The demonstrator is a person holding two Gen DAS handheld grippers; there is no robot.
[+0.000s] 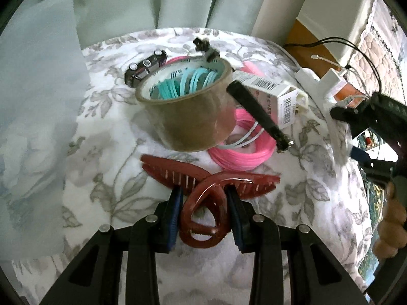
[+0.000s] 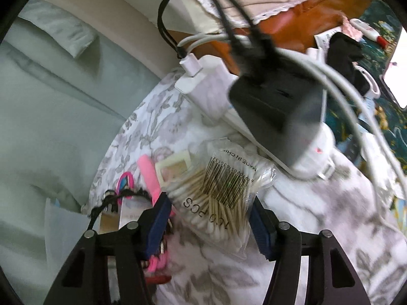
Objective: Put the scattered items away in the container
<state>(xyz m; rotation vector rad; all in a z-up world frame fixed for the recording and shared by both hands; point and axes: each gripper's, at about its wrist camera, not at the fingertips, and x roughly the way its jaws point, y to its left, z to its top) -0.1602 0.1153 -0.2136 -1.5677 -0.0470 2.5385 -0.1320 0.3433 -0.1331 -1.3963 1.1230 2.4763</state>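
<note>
In the left wrist view my left gripper (image 1: 205, 216) is shut on the looped handle of a dark red hair claw clip (image 1: 203, 198), low over the floral cloth (image 1: 106, 132). Beyond it stands a brown tape roll (image 1: 188, 117) with teal bands (image 1: 183, 84) inside it. A pink coil of bands (image 1: 241, 156) lies behind and right of the roll. In the right wrist view my right gripper (image 2: 209, 226) stands wide open around a clear bag of cotton swabs (image 2: 216, 198), which lies between the pads. A pale translucent plastic container (image 1: 38, 89) sits at the left edge.
A black comb (image 1: 257, 117), a white barcoded box (image 1: 269, 94) and a jewelled black clip (image 1: 146, 67) lie around the roll. A white power strip (image 2: 208, 94), a black charger (image 2: 274, 111) and cables crowd the right. A hand (image 1: 391, 228) shows at far right. Grey-green curtains hang behind.
</note>
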